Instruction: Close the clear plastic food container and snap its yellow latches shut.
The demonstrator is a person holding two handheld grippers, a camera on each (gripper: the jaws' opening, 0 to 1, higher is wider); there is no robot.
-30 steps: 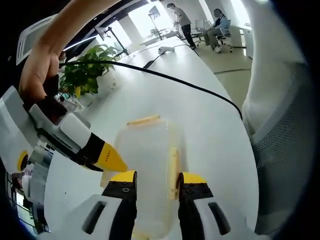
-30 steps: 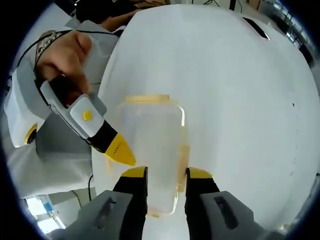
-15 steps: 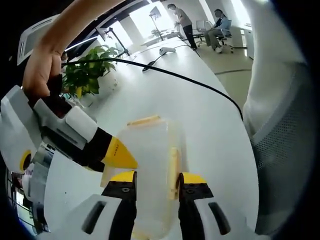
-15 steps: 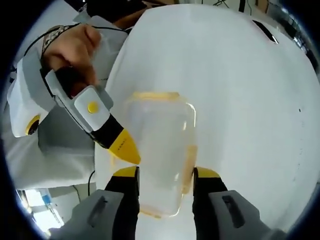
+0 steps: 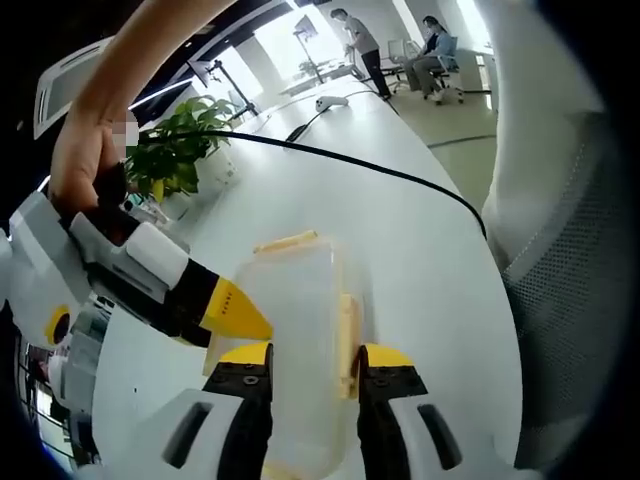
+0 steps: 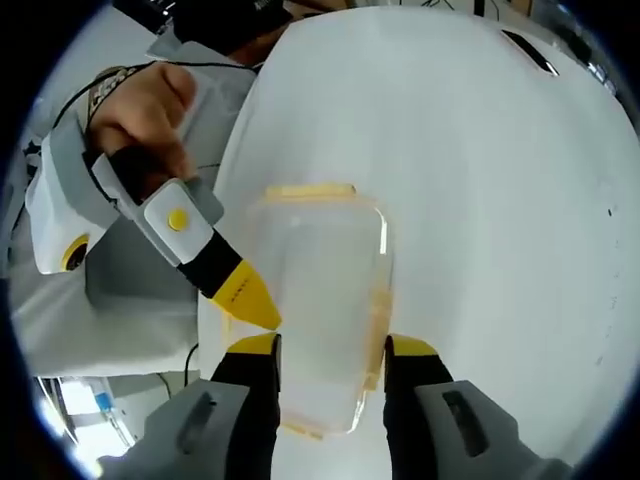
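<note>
Left gripper view: clear container (image 5: 300, 330) on white table (image 5: 420, 260), lid down; left gripper (image 5: 310, 360), jaws spread, straddles its near end beside a yellow latch (image 5: 347, 330); right gripper (image 5: 235, 312) at its left edge. Right gripper view: container (image 6: 325, 300) between spread jaws of the right gripper (image 6: 325, 350); left gripper (image 6: 250, 300) touches its left side, jaw state unclear.

Both grippers' fingers (image 5: 245, 385) (image 6: 255, 372) parted, tips nearly meeting
</note>
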